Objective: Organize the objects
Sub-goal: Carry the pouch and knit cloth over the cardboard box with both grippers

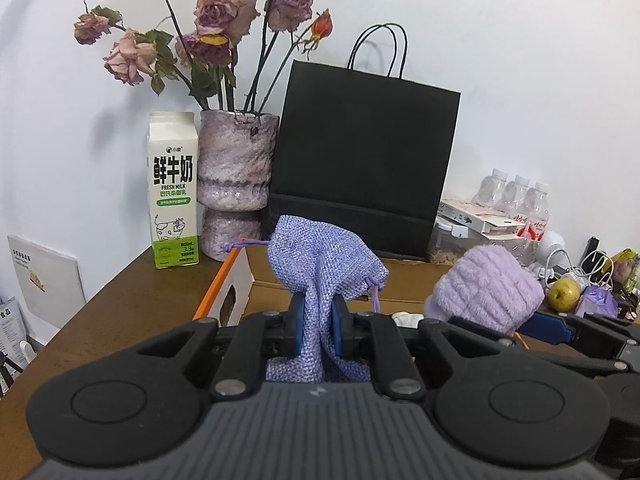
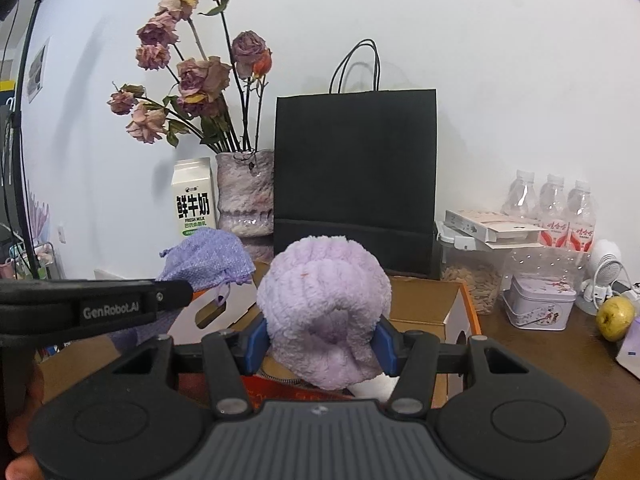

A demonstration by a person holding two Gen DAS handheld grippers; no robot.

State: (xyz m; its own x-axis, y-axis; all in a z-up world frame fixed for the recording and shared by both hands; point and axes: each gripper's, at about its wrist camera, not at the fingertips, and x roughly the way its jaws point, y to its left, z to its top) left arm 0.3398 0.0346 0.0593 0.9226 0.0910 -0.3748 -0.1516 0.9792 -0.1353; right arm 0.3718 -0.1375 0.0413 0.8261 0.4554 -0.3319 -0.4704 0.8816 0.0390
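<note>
Both grippers were loaded and held above the open cardboard box with white sides and orange edges, which stood on the brown wooden table in front of the tall black paper carrier bag with cord handles.

The left gripper had its blue pads pinched tight on the neck of a small lilac woven drawstring pouch; the pouch's body bulged above the pads, clear of the table, over the box's near left corner. The right gripper was clamped on a fluffy pale-purple plush bundle, its pads pressed into either side of the pile; the bundle was carried just to the right of the pouch, over the box's opening.

Judged from this arrangement, the task was in mid-course: two soft purple items had been lifted, but neither had yet been set down anywhere. Whether they were bound for the box or for the carrier bag could not be told.

Much remained loose at the right end of the table: a yellow-green apple, a rectangular floral-printed tin, a clear jar of seeds, flat white cartons and three clear water bottles. At far left, the green-and-white fresh-milk carton and the mottled purple vase of dried roses stood together against the wall.
</note>
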